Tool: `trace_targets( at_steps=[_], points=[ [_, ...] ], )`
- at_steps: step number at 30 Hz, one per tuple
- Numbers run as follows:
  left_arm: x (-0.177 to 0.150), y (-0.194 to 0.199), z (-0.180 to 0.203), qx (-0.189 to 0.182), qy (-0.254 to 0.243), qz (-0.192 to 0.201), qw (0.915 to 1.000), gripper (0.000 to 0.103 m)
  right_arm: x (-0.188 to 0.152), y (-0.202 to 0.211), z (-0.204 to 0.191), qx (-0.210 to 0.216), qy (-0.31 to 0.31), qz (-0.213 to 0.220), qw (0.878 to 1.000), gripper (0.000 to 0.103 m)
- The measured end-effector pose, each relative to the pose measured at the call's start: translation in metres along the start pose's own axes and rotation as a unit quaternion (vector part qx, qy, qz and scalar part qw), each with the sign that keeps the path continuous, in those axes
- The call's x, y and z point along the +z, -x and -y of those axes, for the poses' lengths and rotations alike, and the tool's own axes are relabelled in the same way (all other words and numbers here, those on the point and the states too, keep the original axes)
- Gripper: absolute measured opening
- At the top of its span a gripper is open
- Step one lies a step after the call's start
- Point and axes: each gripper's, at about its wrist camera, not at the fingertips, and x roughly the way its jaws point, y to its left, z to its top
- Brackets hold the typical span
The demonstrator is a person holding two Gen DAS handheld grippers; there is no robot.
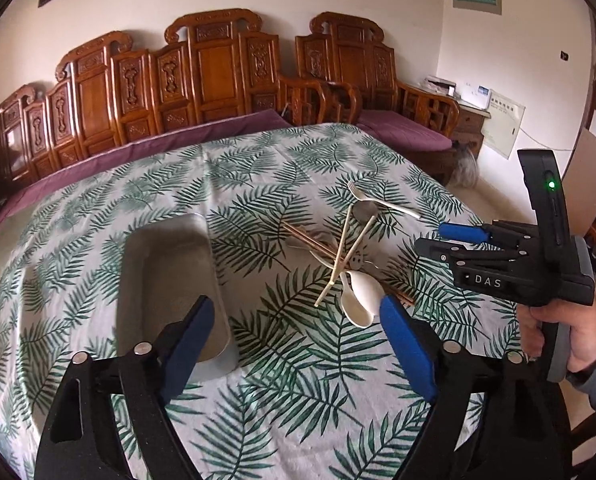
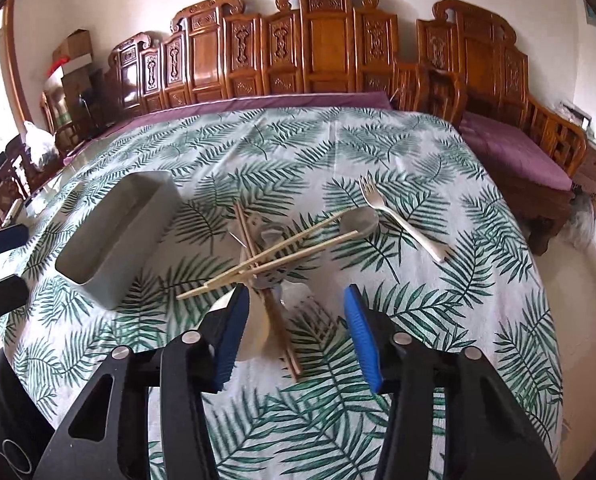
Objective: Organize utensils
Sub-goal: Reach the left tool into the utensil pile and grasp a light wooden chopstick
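Note:
A pile of utensils lies on the leaf-print tablecloth (image 1: pixel 282 360): pale chopsticks (image 2: pixel 282 252), brown chopsticks (image 2: pixel 286 340), a white spoon (image 1: pixel 362 300), a grey spoon (image 2: pixel 358 220) and a white fork (image 2: pixel 402 220). A grey rectangular tray (image 2: pixel 114 236) stands empty to the left of the pile; it also shows in the left wrist view (image 1: pixel 170 280). My left gripper (image 1: pixel 298 340) is open and empty above the cloth between tray and pile. My right gripper (image 2: pixel 294 332) is open, hovering low over the near end of the pile, the white spoon beside its left finger.
A carved wooden bench with purple cushions (image 2: pixel 514 148) runs behind and to the right of the table. The table's right edge (image 2: pixel 546 280) drops to the floor. Boxes and bags (image 2: pixel 70 56) stand at the far left.

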Motion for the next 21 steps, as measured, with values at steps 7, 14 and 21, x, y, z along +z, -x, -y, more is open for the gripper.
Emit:
trace_targets(
  at_steps=[7,14,21],
  points=[
    [0.017,-0.049,0.011,-0.021,-0.012,-0.03,0.9993,0.068,-0.001,-0.013,0.024,0.002,-0.022,-0.012,1.0,0.046],
    [0.028,-0.102,0.015,-0.031,-0.011,-0.072,0.9969,0.054,-0.004,-0.018,0.039,0.001,-0.037,-0.019,0.999,0.046],
    [0.032,-0.15,0.016,-0.057,-0.002,-0.115,0.9918,0.033,-0.008,-0.021,0.046,-0.004,-0.044,-0.023,0.999,0.046]
  ],
)
